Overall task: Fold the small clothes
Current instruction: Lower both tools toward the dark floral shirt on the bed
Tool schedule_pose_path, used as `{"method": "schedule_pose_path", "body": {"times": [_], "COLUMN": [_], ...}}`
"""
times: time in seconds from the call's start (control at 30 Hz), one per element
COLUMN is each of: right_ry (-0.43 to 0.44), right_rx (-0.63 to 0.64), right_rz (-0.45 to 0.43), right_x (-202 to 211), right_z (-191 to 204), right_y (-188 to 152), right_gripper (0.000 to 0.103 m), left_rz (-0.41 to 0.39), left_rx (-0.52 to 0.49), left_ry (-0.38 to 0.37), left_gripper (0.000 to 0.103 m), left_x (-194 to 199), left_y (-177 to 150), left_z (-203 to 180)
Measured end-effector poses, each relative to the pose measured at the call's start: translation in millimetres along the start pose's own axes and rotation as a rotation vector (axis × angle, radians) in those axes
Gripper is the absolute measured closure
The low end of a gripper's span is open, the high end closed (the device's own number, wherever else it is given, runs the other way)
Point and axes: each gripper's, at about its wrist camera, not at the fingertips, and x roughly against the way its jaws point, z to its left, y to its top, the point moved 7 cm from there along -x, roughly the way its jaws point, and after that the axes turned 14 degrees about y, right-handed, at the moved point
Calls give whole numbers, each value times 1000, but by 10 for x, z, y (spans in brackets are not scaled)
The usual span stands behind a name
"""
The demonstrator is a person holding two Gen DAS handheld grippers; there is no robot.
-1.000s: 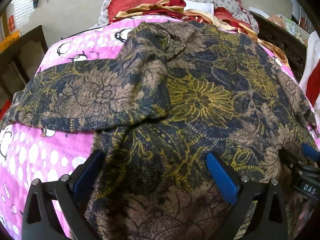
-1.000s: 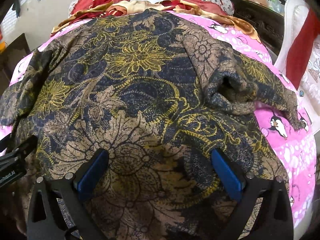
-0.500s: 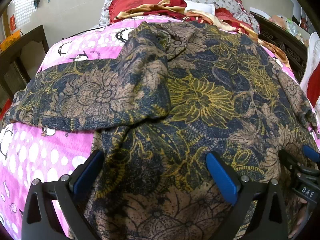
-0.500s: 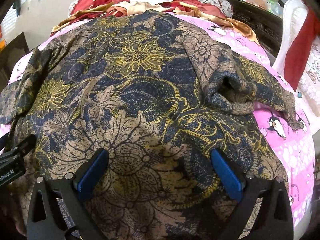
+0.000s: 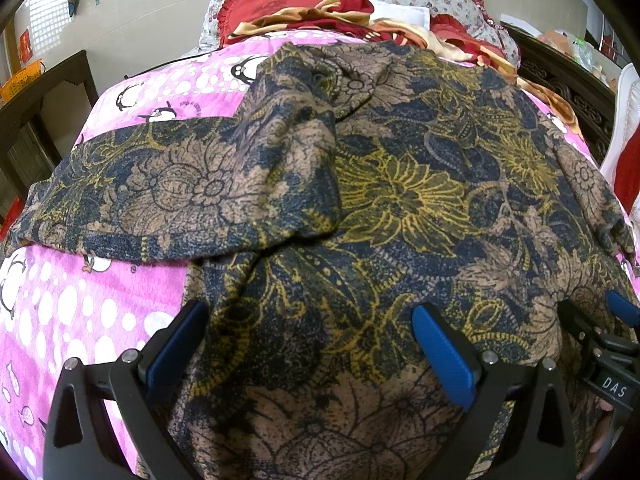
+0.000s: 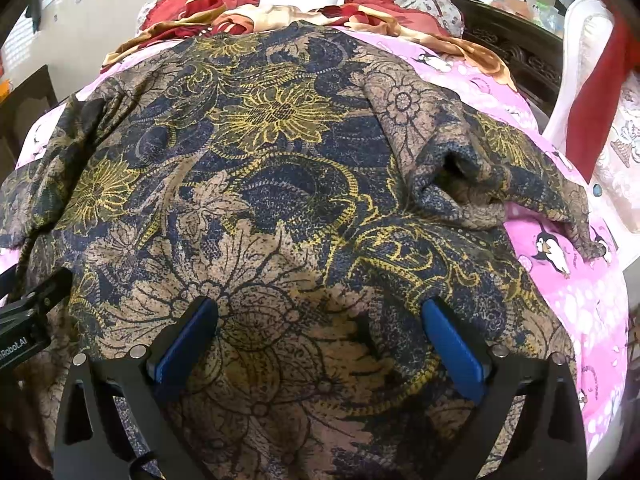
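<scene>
Almost nothing has moved since a second ago: the dark floral garment (image 5: 400, 200) still lies spread on the pink penguin blanket (image 5: 72, 312), one sleeve (image 5: 168, 188) reaching toward 9 o'clock and the other sleeve (image 6: 472, 168) bunched toward 3 o'clock. My left gripper (image 5: 308, 344) and right gripper (image 6: 320, 340) both stand wide apart over the near hem at 6 o'clock, holding nothing. I judge folding has not begun, and the hem needs gripping next.
</scene>
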Motion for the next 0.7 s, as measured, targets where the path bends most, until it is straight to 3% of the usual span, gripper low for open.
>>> {"method": "schedule_pose_path", "body": {"times": [0.53, 0.7], "right_ry": [9, 14], "right_rx": [0, -3], "right_rz": [-15, -20], "right_x": [-3, 1], "right_z": [-19, -13], "right_y": [-13, -9], "right_gripper": [0, 0], "left_rz": [12, 13], "left_rx": [-4, 73], "left_ry": [-13, -74], "left_gripper": [0, 1], "left_x": [12, 320], "left_y": [-6, 35], "left_z": [-1, 536]}}
